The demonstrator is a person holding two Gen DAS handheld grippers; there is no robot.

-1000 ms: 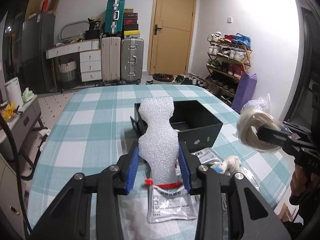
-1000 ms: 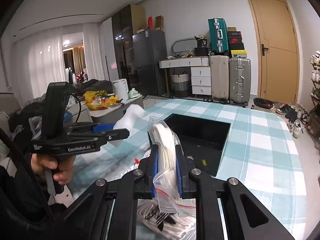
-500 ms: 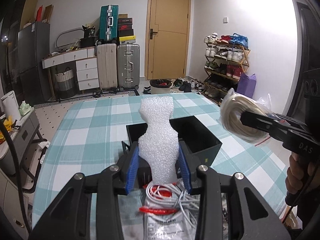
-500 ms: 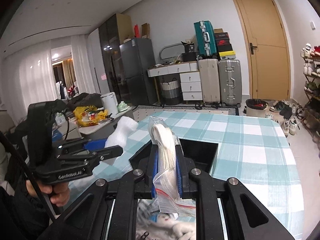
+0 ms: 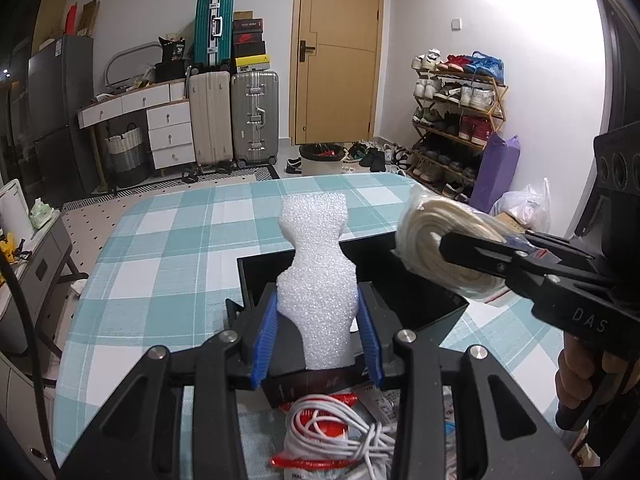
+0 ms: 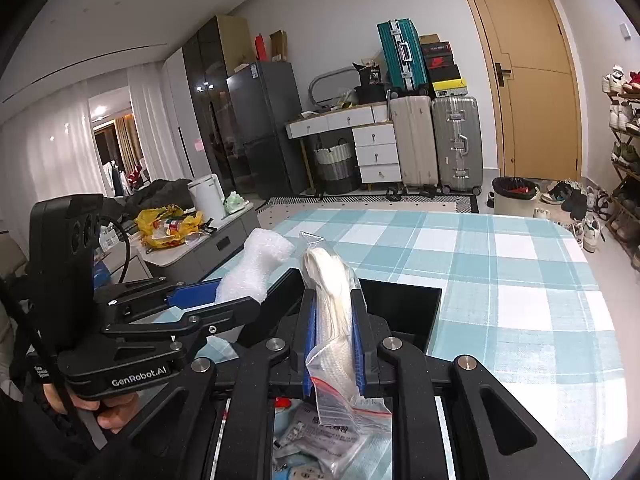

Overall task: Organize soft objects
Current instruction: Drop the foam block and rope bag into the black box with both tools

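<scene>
Nearest, left tool clamped on an upright white foam piece, long axis vertical, right tool pinching a bagged coil of cream cord. Just ahead and below both, open black rectangular bin on the teal-checked desk, left load nearer its rim.

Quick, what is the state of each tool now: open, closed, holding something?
Left tool: closed on the white foam piece.
Right tool: closed on the bagged white rope coil.
</scene>
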